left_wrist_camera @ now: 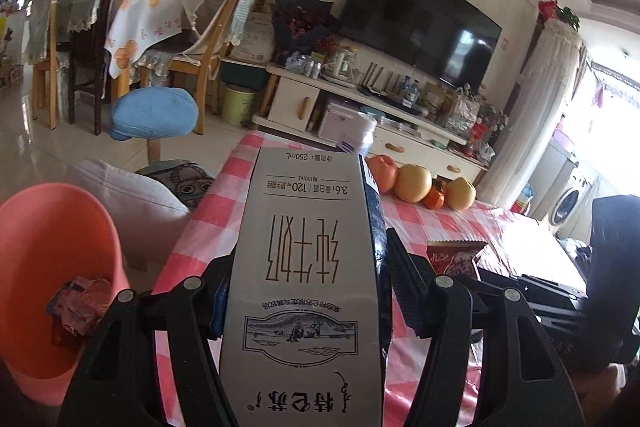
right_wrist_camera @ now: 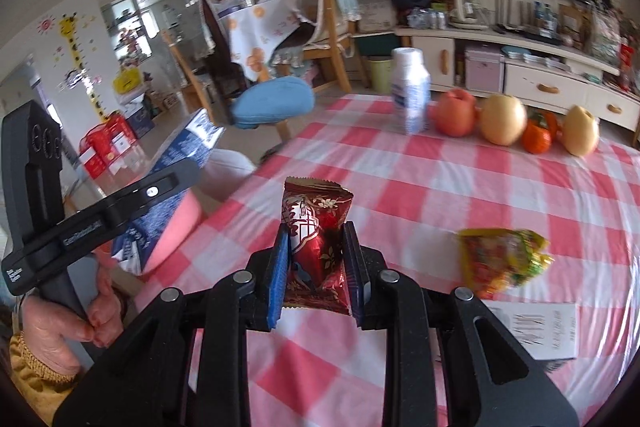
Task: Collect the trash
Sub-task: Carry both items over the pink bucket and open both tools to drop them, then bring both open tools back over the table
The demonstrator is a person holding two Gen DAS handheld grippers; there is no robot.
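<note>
nearest, our left gripper clamps a 250 ml milk carton across its sides; our right gripper pinches a red snack wrapper between narrow jaws. beside the checked tablecloth stands the pink trash bin, already holding wrappers. farther off lie a yellow snack packet, a white bottle and fruit. risk, we judge: both loads converging on the bin may collide, or the light wrapper may miss it.

Bright window glare (right), blurred, edge-warped.
</note>
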